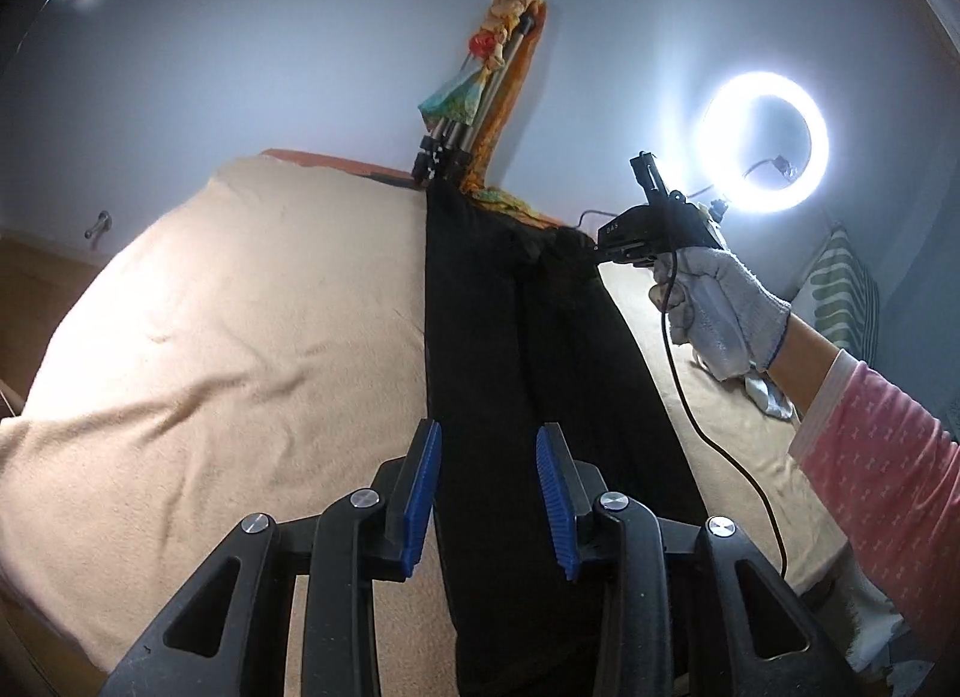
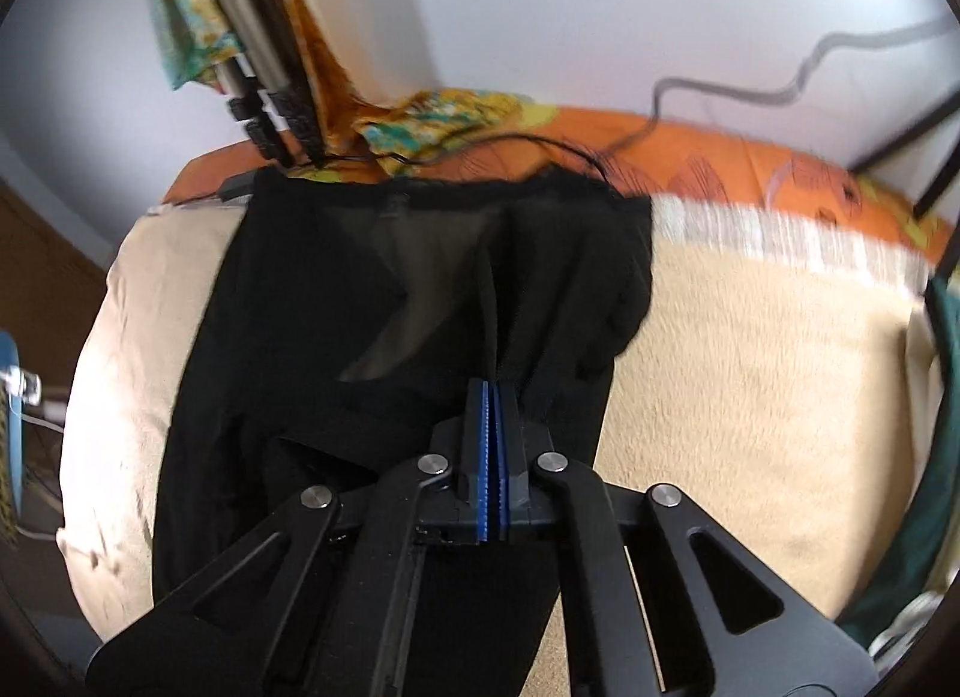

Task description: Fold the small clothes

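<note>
A black pair of small trousers point(image 1: 540, 349) lies lengthwise on the beige blanket point(image 1: 240, 337). My left gripper point(image 1: 489, 445) is open, its blue pads either side of the near part of the trousers, just above the cloth. My right gripper point(image 2: 493, 391) is shut on a pinched fold of the black trousers point(image 2: 390, 289) near the far end. It also shows in the left wrist view point(image 1: 606, 253), held by a gloved hand at the far right corner of the garment.
A tripod draped with colourful cloth point(image 1: 474, 114) stands at the far edge. A ring light point(image 1: 765, 141) shines at the right. A black cable point(image 1: 708, 433) trails across the blanket. An orange sheet point(image 2: 720, 156) lies beyond the beige blanket point(image 2: 750, 367).
</note>
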Demonstrator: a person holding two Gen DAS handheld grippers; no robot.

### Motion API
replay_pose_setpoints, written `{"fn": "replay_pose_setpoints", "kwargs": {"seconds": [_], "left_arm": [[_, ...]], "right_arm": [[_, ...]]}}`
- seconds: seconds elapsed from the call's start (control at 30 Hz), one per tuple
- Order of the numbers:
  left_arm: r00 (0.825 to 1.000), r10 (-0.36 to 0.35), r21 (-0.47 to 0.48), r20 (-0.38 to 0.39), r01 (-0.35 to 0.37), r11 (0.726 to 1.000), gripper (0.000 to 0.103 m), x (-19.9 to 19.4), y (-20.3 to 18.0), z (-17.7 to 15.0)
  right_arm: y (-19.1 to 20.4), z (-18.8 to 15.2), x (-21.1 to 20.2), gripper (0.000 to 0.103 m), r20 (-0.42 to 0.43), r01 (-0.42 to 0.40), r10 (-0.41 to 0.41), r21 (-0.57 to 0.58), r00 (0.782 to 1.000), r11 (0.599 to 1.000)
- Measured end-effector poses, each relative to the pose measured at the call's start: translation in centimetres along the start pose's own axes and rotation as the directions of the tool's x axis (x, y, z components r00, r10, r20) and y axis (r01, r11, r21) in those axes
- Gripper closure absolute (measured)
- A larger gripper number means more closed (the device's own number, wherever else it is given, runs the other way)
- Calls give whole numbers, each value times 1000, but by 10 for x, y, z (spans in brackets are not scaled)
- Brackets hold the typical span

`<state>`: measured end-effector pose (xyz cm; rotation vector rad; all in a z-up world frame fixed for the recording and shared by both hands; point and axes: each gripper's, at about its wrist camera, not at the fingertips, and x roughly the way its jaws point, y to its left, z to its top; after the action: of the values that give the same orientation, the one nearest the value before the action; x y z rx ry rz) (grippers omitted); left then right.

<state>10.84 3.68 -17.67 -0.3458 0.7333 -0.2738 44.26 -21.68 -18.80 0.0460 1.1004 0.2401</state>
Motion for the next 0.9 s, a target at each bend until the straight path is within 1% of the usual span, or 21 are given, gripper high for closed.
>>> {"fn": "replay_pose_setpoints", "kwargs": {"seconds": [0.1, 0.17, 0.23, 0.27, 0.3, 0.33, 0.37, 0.43, 0.47, 0.53, 0.6, 0.63, 0.67, 0.7, 0.77, 0.8, 0.83, 0.87, 0.9], "left_arm": [[1000, 5, -5, 8, -5, 1000, 71, -3, 4, 0], [1000, 2, -9, 6, -2, 1000, 71, -4, 6, 0], [1000, 1, -11, 5, -1, 1000, 71, -5, 7, 0], [1000, 1, -11, 5, -1, 1000, 71, -8, 7, -2], [1000, 3, -10, 8, -3, 1000, 71, -11, 7, -2], [1000, 4, -9, 12, -4, 1000, 71, -13, 7, -1], [1000, 5, -8, 19, -5, 1000, 71, -15, 7, 0], [1000, 12, -4, 27, -12, 1000, 71, -16, 6, 2], [999, 15, -2, 28, -15, 1000, 71, -16, 6, 2], [1000, 15, 0, 21, -15, 1000, 71, -14, 6, 3], [1000, 12, -6, 9, -12, 1000, 71, -11, 6, 2], [1000, 6, -11, 2, -6, 1000, 71, -9, 6, 2], [1000, 4, -14, -1, -4, 1000, 71, -8, 6, 2], [1000, 3, -14, -2, -3, 1000, 71, -7, 5, 2], [1000, 11, -3, -1, -11, 1000, 71, -7, 2, 1], [1000, 17, 6, 0, -17, 1000, 71, -6, 1, 1], [1000, 23, 11, -1, -22, 1000, 71, -5, 0, 0], [1000, 26, 13, -4, -26, 1000, 71, -3, -1, 0], [1000, 28, 11, -7, -28, 1000, 71, -1, 0, 0]], "right_arm": [[13, 12, -7, 100, 17, -22, 22, -5, 1000, 1000], [21, 23, -5, 100, 28, -60, 59, 15, 998, 998], [28, 32, 1, 99, 26, -53, 53, 19, 998, 998], [29, 34, 1, 90, 26, -41, 41, 27, 999, 999], [28, 36, 1, 83, 39, -39, 38, 42, 999, 998], [23, 37, -3, 73, 79, -63, 58, 65, 995, 996], [14, 37, -11, 70, 131, -107, 94, 93, 987, 990], [-9, 36, -19, 70, 186, -195, 167, 149, 968, 969], [-20, 35, -20, 70, 195, -216, 180, 183, 964, 959], [-36, 32, -18, 70, 185, -173, 134, 217, 974, 961], [-41, 29, -11, 70, 136, -87, 60, 206, 989, 975], [-42, 27, -4, 70, 103, -22, 2, 195, 995, 981], [-44, 27, 1, 70, 84, 6, -23, 195, 996, 981], [-47, 27, 5, 70, 74, 17, -33, 204, 997, 979], [-56, 26, 15, 70, 67, 17, -34, 245, 997, 969], [-57, 26, 18, 70, 73, 10, -28, 246, 997, 969], [-54, 26, 24, 70, 76, 14, -32, 228, 997, 974], [-48, 29, 31, 70, 68, 53, -67, 185, 995, 981], [-39, 32, 37, 70, 58, 115, -123, 127, 991, 985]]}}
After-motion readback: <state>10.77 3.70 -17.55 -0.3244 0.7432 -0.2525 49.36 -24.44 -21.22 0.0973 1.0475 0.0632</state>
